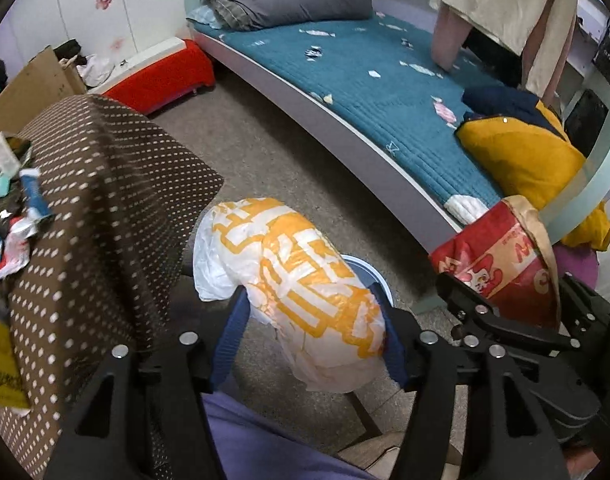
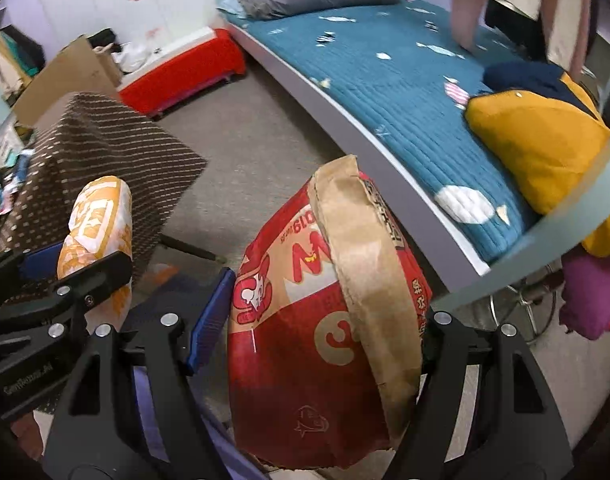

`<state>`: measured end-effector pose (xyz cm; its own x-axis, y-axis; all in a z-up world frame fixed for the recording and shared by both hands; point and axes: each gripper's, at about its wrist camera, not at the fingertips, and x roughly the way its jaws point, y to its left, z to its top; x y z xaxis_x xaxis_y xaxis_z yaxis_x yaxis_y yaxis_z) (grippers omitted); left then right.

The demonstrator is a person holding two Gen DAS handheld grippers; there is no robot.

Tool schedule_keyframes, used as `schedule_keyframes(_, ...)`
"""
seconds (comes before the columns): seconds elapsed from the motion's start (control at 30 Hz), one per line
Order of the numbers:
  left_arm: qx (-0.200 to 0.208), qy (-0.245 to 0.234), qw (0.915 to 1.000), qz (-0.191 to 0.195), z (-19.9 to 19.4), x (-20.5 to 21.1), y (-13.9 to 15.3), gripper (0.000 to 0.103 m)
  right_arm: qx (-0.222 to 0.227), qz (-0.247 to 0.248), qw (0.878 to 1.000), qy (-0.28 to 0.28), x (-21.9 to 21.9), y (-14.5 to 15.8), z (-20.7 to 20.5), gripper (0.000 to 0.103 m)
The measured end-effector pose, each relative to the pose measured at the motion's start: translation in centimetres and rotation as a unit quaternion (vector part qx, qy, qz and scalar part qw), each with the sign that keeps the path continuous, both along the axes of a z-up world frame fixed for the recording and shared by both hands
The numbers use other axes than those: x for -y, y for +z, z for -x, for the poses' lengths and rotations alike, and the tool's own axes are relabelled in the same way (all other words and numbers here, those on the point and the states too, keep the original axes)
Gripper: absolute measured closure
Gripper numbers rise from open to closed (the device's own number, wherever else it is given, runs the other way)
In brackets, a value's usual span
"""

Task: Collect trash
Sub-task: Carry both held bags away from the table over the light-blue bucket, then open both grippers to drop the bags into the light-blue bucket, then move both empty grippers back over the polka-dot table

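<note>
Even daylight (fisheye-bent edges); perhaps slight blur.

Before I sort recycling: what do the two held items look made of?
The white and orange bag in the left hand-held gripper looks like thin glossy plastic film: translucent, finely crinkled. The red printed bag in the right hand-held gripper looks like matte paper, with a brown kraft rim showing; any lining can't be told.
</note>
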<state>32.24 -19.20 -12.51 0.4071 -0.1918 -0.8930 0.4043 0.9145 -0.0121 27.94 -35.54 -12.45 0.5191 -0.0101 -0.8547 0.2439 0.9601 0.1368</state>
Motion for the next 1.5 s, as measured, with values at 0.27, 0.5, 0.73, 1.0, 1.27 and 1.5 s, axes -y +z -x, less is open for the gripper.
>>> schedule_keyframes(0.27,-0.008,-0.007,0.9999,-0.001,-1.1,1.7,-1.1,0.022,-0.016,0.008,0.999,-0.032,2.1,-0.9,0.1,0.031)
schedule_keyframes(0.5,-0.019,0.021,0.9996,-0.009,-1.8,-0.5,-1.9,0.022,-0.025,0.006,0.999,-0.018,1.2,-1.6,-1.0,0.031)
schedule_keyframes(0.73,-0.020,0.062,0.9978,-0.015,-2.3,-3.7,-1.7,0.022,-0.020,0.008,1.000,0.004,-0.3,-1.2,-3.2,0.019)
schedule_keyframes(1.0,-0.017,0.068,0.9975,-0.011,-2.2,-4.7,-1.4,0.022,-0.035,0.011,0.999,-0.007,-0.4,-1.7,-3.6,0.014)
schedule_keyframes(1.27,-0.012,0.065,0.9978,-0.011,-1.5,-4.6,-0.9,0.022,-0.052,0.005,0.999,-0.012,-0.6,-2.4,-2.4,0.014)
schedule_keyframes(1.5,0.011,0.060,0.9981,-0.005,-0.4,-4.6,1.0,0.021,-0.029,0.000,1.000,-0.007,-0.8,-0.7,-1.4,0.014)
